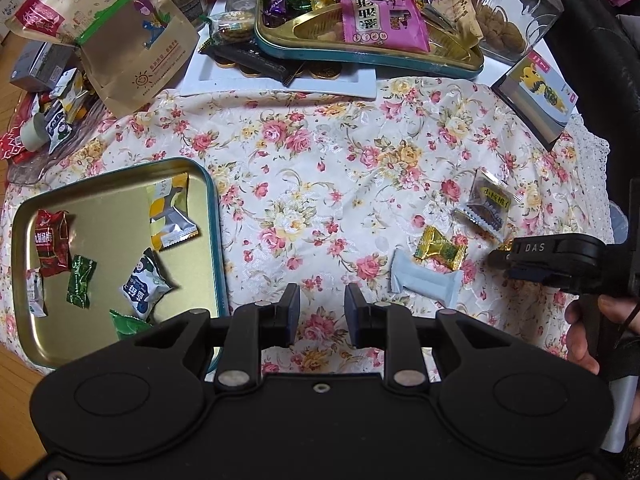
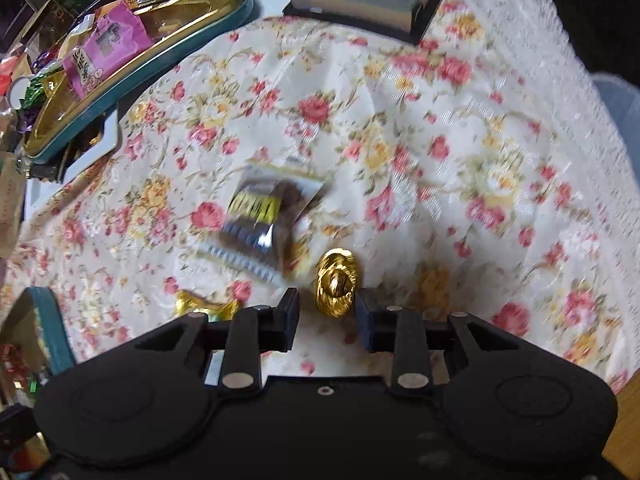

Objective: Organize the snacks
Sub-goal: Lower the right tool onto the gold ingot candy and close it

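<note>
A gold tin tray (image 1: 48,332) with a teal rim lies at the left and holds several wrapped snacks, among them a red packet (image 1: 51,245) and a blue-white one (image 1: 145,286). My left gripper (image 1: 322,314) is open and empty over the floral cloth, just right of the tray. Loose on the cloth are a pale blue packet (image 1: 424,282), a gold-green candy (image 1: 440,249) and a clear brown packet (image 1: 489,202). My right gripper (image 2: 327,312) is open around a gold foil candy (image 2: 336,282), with the clear brown packet (image 2: 264,216) just beyond it. The right gripper also shows in the left wrist view (image 1: 556,262).
A second teal-rimmed tin (image 1: 360,56) full of snacks sits at the back on a white tray (image 1: 280,82). A brown paper bag (image 1: 120,36), a glass cookie jar (image 1: 516,12) and a desk calendar (image 1: 536,96) stand around it. A small heap of packets (image 1: 52,120) lies at the far left.
</note>
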`<state>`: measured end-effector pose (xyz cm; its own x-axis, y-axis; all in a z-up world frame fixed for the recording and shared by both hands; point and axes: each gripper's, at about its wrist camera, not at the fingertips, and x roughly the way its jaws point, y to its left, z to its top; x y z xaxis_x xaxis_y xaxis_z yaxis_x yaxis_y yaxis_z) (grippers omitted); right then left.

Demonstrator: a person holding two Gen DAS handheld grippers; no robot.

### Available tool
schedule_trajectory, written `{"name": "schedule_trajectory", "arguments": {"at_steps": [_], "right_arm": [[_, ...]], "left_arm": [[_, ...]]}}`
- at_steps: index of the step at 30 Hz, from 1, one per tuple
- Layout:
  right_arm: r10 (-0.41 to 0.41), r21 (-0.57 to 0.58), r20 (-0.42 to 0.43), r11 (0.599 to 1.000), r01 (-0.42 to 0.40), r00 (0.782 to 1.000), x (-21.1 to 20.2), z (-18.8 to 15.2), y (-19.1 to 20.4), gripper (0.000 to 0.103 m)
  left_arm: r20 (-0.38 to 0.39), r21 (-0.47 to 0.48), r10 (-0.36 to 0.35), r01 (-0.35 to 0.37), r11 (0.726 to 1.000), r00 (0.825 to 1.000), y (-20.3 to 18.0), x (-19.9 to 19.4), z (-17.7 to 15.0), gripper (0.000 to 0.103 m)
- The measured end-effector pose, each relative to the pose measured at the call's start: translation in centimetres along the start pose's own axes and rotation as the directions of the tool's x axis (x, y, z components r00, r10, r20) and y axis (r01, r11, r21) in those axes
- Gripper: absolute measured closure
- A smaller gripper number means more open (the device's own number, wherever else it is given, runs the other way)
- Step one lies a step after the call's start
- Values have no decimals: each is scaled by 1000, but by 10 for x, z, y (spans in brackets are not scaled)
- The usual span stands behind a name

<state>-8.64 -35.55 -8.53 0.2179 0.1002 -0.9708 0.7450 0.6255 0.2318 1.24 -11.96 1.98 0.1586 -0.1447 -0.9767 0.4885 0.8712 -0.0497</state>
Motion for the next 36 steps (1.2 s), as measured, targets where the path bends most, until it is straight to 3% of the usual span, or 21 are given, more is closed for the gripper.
{"name": "schedule_trajectory", "arguments": {"at_steps": [4, 11, 15, 27, 36], "right_arm": [[31, -23, -25, 999, -32, 999, -2, -7, 8, 71], [-50, -213, 119, 974, 74, 992, -26, -7, 30, 71], [-86, -266, 155, 956, 125, 984, -20, -4, 33, 66], [-73, -255, 171, 960, 115, 983, -10, -5, 24, 59], [-107, -325, 174, 932, 160, 979, 0, -11, 31, 57]], "left_arm": [[-9, -1, -1, 1, 1000, 1000, 0, 1, 0, 69], [-5, -6, -9, 9, 1000, 1000, 0, 0, 2, 69], [-10, 1, -8, 8, 1000, 1000, -1, 1, 1, 69], [-8, -12, -12, 12, 1000, 1000, 2, -1, 2, 69], [-7, -11, -14, 14, 1000, 1000, 2, -1, 2, 69]]}}
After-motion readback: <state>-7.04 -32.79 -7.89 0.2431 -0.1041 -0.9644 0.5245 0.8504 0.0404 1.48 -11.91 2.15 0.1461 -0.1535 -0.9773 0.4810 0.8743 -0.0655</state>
